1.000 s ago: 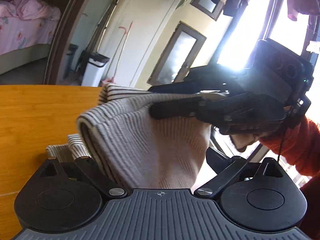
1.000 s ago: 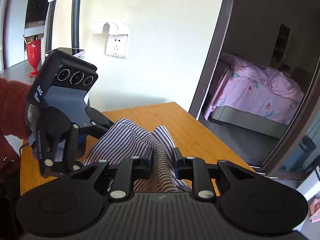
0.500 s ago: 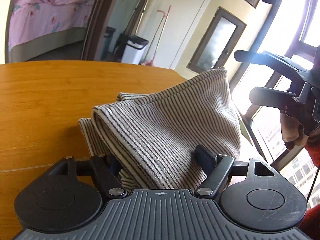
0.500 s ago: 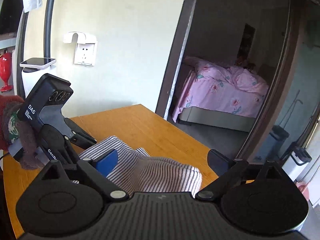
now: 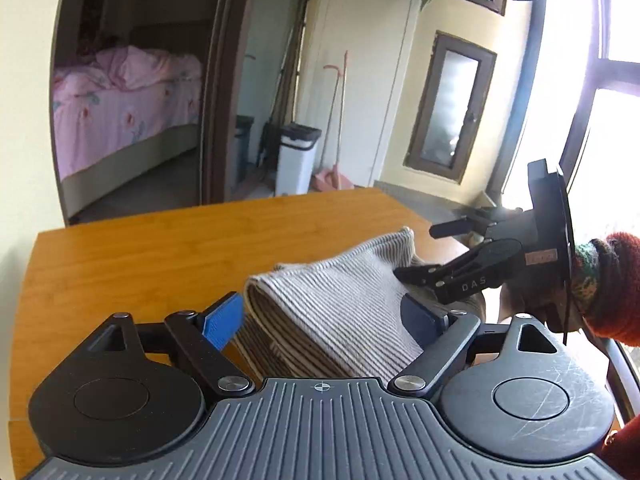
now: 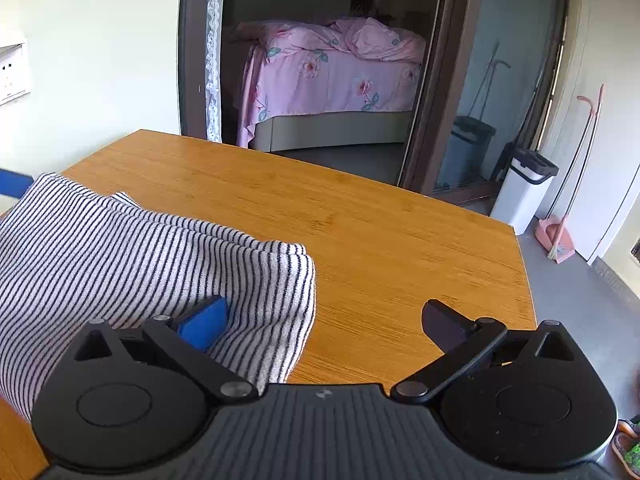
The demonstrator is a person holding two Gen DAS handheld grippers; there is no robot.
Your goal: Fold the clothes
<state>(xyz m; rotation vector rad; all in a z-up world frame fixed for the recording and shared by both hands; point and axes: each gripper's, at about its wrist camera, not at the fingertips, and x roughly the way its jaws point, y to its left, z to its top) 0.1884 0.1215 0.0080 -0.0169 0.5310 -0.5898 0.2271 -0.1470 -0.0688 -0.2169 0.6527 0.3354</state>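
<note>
A folded cream knit garment with thin dark stripes (image 5: pixel 332 312) lies on the orange wooden surface (image 5: pixel 152 256), toward its 3 o'clock edge. The left claw (image 5: pixel 320 320) is opening, the fold between its unpressed pads. The right claw (image 6: pixel 324 320) gapes wide, its blue pad (image 6: pixel 202 320) resting on the cloth at 9 o'clock.

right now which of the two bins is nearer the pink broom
The white bin with the black lid, beside the pink broom; the dark bin stands farther off, by the doorway.
</note>
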